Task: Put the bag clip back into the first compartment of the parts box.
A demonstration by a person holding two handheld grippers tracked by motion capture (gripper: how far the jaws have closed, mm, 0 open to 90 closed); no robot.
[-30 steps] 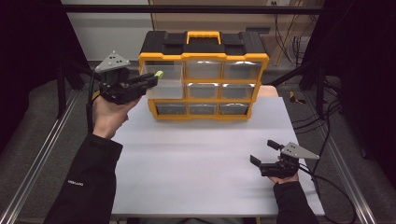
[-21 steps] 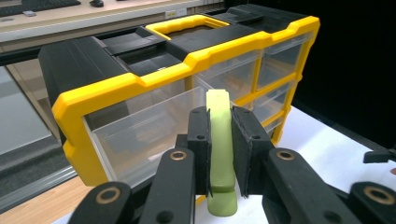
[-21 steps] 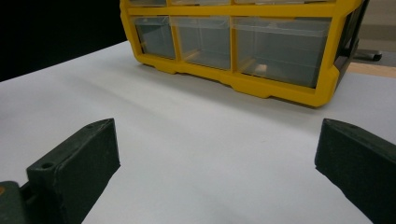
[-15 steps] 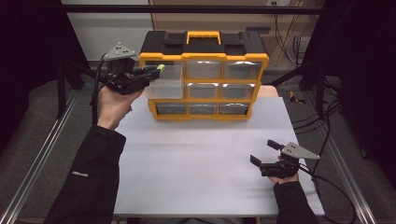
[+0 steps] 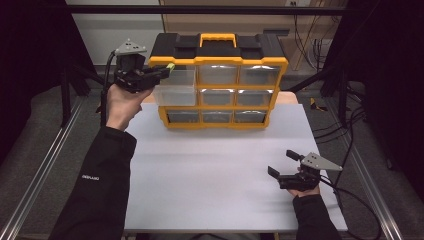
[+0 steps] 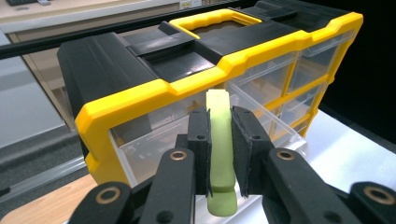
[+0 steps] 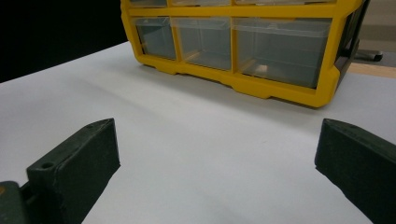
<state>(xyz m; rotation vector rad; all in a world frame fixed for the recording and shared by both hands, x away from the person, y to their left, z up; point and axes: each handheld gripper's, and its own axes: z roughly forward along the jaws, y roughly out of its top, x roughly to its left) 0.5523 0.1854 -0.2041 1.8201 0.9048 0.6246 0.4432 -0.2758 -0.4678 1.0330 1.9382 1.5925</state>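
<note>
The raised left gripper [image 5: 167, 70] pinches a pale green oblong piece [image 6: 220, 140] beside the yellow-and-black drawer cabinet's [image 5: 220, 60] pulled-out clear drawer [image 5: 175, 87]; the right gripper [image 5: 284, 163] rests low on the white table [image 5: 210, 170], jaws wide apart.

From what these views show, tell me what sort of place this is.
Probably a lab bench set up for recording handling work: a white table framed by metal rails, loose cables behind, and a yellow-and-black drawer organiser as the test piece.

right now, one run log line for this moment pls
left gripper: shut on green piece | over open top-left drawer of organizer | right gripper: open, idle
</note>
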